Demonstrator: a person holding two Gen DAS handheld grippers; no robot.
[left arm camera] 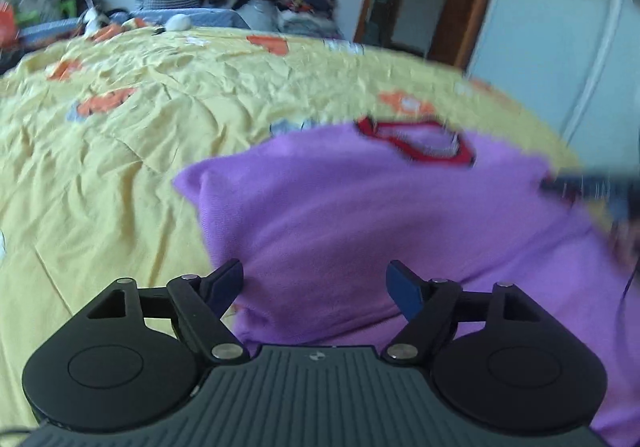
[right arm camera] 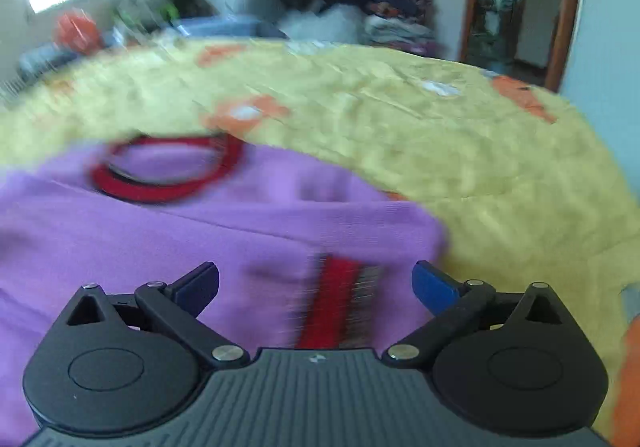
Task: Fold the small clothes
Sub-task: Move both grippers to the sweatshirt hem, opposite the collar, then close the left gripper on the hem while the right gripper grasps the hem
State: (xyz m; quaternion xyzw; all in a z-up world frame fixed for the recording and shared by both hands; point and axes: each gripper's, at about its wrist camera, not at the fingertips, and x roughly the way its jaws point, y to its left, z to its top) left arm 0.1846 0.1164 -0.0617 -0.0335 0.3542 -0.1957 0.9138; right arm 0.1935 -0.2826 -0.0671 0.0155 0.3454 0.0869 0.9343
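on the yellow bedspread (left arm camera: 120, 151) i see the purple top (left arm camera: 340, 215) lying flat, its red collar (left arm camera: 416, 143) toward twelve o'clock. one sleeve looks already folded in, its red cuff (right arm camera: 340, 303) lying on the body at six in the right view; i judge the body folds are left. my left gripper (left arm camera: 316, 287) hangs spread wide over the cloth, grasping nothing. my right gripper (right arm camera: 316, 287) gapes fully, released, the cuff between its fingers ungripped.
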